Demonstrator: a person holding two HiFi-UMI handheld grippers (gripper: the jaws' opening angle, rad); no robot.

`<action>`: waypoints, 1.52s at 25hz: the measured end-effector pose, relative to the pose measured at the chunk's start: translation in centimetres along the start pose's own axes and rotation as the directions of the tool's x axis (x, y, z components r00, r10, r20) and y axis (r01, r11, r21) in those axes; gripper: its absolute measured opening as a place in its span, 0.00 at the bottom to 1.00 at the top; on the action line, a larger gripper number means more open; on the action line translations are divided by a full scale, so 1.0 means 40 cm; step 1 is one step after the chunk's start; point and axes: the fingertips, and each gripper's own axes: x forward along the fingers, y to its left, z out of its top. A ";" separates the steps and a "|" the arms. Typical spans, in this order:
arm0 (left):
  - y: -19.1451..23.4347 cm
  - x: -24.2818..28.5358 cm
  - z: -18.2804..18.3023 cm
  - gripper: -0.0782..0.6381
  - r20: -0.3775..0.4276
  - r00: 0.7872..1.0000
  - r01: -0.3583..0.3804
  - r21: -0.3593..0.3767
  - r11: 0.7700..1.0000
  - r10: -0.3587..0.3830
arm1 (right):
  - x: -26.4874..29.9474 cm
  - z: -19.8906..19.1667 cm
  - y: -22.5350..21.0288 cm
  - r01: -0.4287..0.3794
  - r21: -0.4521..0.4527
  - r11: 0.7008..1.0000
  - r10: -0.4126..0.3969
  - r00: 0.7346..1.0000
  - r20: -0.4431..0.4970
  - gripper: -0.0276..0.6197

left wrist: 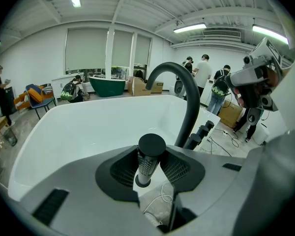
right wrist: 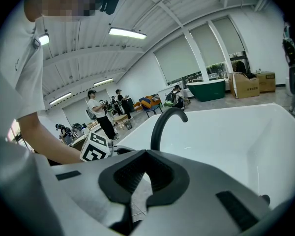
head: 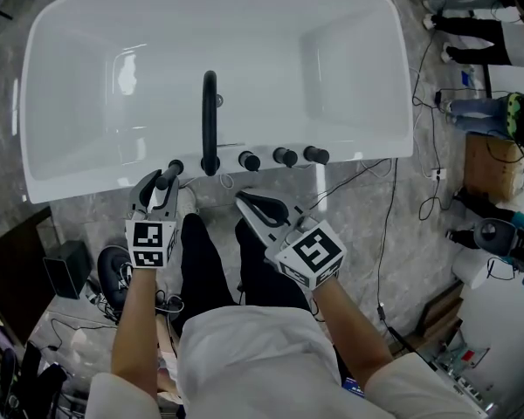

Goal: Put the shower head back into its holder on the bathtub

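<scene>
Angling down toward the bathtub (head: 79,175), left gripper (head: 163,184) clamps the shower head (left wrist: 148,154); right gripper (head: 255,204) sits closed.

The shower head (left wrist: 148,156) stands upright on the near rim of the white bathtub (head: 70,103) — slim, black, ribbed, flat-capped.

A black curved spout (head: 210,116) rises beside a row of three black knobs (head: 285,156). Cables (head: 384,243) trail over the grey floor (head: 358,260) on the right, near a cardboard box (head: 489,168). Far back in the hall stand a green tub (left wrist: 107,86) and several people (left wrist: 202,73).
</scene>
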 end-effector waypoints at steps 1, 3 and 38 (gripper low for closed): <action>-0.002 0.001 0.000 0.30 0.000 1.000 0.002 0.003 1.000 -0.002 | 0.001 0.003 -0.001 0.001 -0.001 1.000 -0.001 1.000 0.002 0.07; -0.003 0.003 0.001 0.30 0.001 1.000 0.003 0.004 1.000 -0.003 | 0.002 0.008 -0.002 0.002 -0.002 1.000 -0.002 1.000 0.005 0.07; -0.155 -0.277 0.347 0.26 0.178 0.981 0.062 0.085 0.994 -0.076 | -0.226 0.176 0.045 -0.085 -0.103 0.991 0.096 0.989 0.110 0.07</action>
